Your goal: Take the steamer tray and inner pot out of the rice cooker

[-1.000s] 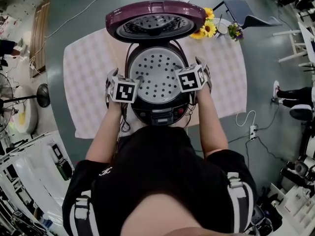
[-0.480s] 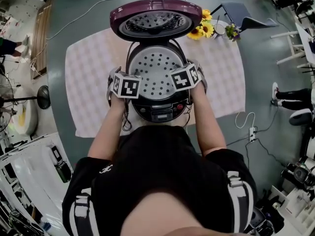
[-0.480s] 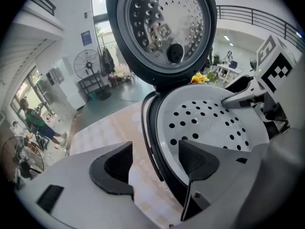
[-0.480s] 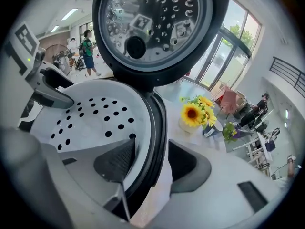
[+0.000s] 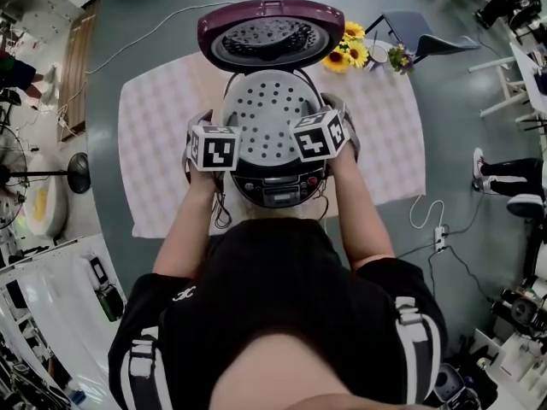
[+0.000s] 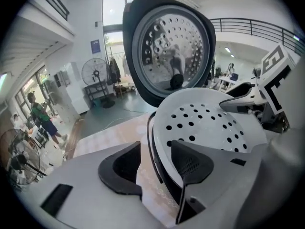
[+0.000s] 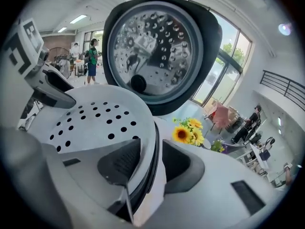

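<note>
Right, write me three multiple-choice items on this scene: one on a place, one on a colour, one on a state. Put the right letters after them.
1. Where are the sunflowers?
A) right of the open lid
B) inside the rice cooker
C) in front of the cooker's panel

2. What colour is the lid's outer shell?
A) white
B) purple
C) green

3. What do the left gripper and the right gripper hold?
A) the lid
B) nothing
C) the steamer tray

Answers:
1 A: the head view shows them by the lid's right edge.
2 B: the shell shows purple from above.
3 C: each gripper's jaws, which have just been closing, have the tray's rim pinched between them.
</note>
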Demonstrator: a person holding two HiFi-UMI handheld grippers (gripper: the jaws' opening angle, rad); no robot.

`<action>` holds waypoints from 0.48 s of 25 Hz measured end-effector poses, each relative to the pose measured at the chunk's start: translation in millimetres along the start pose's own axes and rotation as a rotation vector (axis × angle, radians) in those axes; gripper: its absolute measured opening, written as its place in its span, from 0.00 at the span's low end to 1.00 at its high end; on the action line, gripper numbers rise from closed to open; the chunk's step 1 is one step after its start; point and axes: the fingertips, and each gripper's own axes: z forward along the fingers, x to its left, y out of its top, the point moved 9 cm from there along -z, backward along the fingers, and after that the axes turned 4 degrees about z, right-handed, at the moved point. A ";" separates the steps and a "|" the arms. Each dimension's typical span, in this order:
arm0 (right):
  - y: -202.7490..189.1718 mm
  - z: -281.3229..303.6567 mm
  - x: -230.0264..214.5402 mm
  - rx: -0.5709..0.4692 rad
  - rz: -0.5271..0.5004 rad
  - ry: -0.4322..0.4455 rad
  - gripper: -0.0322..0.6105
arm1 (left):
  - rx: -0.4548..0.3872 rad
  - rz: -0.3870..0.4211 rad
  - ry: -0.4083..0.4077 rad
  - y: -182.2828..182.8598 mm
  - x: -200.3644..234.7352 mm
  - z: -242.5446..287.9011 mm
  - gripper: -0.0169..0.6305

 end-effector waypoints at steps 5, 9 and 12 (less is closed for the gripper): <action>17.9 -26.1 5.6 -0.125 -0.002 -0.017 0.17 | -0.103 -0.041 0.004 7.4 4.5 -24.7 0.17; 27.5 -44.3 5.5 -0.202 0.007 -0.029 0.16 | -0.169 -0.072 0.009 12.0 8.1 -41.7 0.13; 31.1 -54.3 5.1 -0.251 0.015 -0.026 0.16 | -0.217 -0.096 0.028 14.4 9.9 -55.0 0.12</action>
